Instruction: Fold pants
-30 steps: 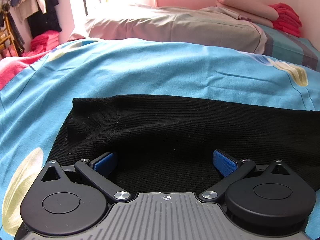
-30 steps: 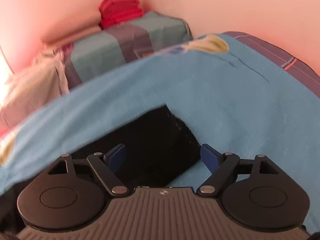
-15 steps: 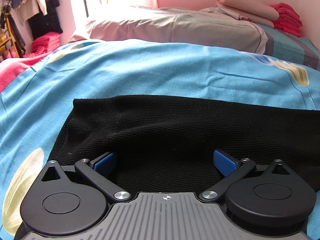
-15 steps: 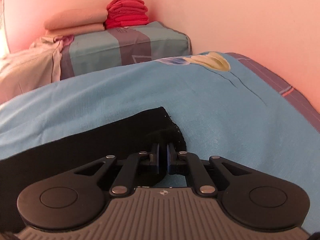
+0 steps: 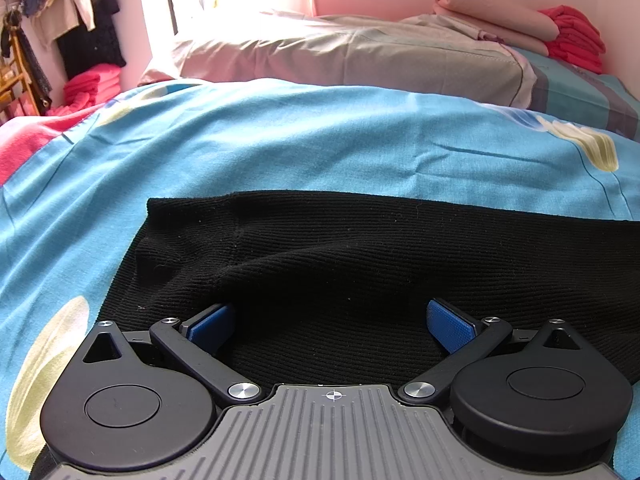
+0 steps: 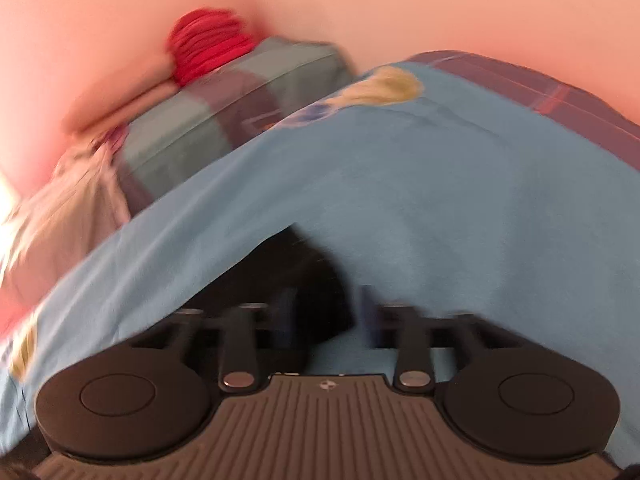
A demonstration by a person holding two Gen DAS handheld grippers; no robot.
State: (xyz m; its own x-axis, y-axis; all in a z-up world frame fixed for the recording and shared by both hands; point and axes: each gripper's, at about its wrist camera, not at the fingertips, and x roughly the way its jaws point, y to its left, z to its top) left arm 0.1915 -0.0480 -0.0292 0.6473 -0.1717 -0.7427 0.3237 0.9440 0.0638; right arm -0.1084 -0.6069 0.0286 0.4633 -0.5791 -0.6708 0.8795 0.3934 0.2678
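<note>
Black ribbed pants lie flat across the blue bedsheet. My left gripper is open, its blue pads wide apart over the near edge of the pants at the waist end. In the blurred right wrist view, my right gripper is partly open over the corner of the leg end of the pants, which lies between the fingers; the fabric is not clamped.
A grey pillow and folded pink and red cloths lie at the head of the bed. Clothes hang at the far left. A wall stands close behind the bed's right side.
My right gripper closed on the leg end half a second ago and has now opened part way, with the view tilting and blurring. My left gripper has not moved.
</note>
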